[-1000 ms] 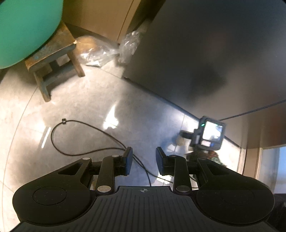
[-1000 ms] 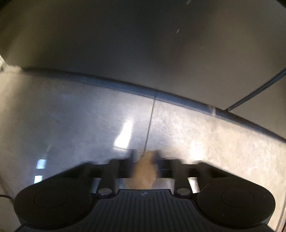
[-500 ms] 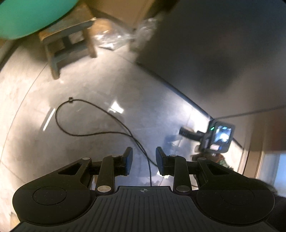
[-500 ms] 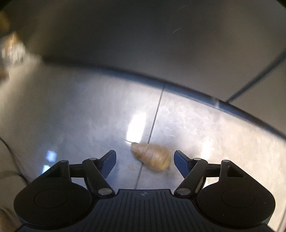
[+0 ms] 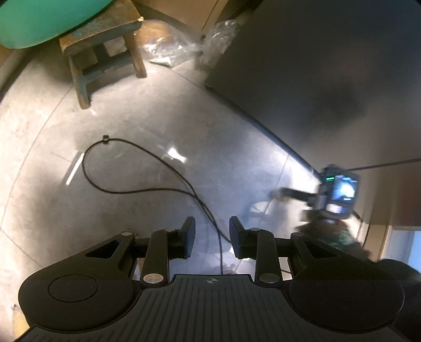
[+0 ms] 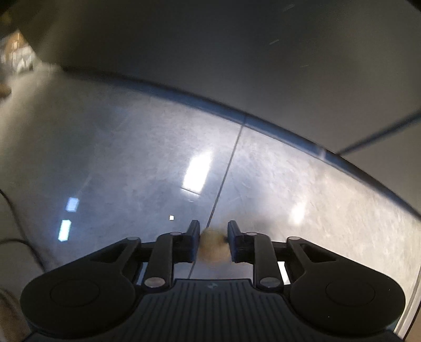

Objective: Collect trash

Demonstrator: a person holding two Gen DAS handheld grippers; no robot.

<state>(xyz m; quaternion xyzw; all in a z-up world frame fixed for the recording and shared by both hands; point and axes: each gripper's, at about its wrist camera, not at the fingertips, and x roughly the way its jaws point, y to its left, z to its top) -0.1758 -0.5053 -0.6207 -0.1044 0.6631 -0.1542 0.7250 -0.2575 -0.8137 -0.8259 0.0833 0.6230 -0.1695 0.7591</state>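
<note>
In the right wrist view, a small tan crumpled lump of trash (image 6: 212, 248) is pinched between the pads of my right gripper (image 6: 213, 232), just above the glossy grey floor tiles (image 6: 131, 163). In the left wrist view, that same right gripper (image 5: 281, 193) appears blurred at the far right, pointing down at the floor by the dark cabinet. My left gripper (image 5: 212, 229) hangs open over the floor and holds nothing. A black cable (image 5: 147, 190) on the floor runs under the gap between its fingers.
A wooden stool (image 5: 102, 47) stands at the back left under a green round object (image 5: 39, 21). Clear plastic bags (image 5: 168, 50) lie beside it against a tall dark cabinet (image 5: 315, 79). A patterned sleeve (image 5: 334, 234) shows behind the right gripper.
The right gripper's jaws opened wide around the tan lump lying on the floor, then closed on it. The left view has shifted slightly, bringing the stool more into view.
</note>
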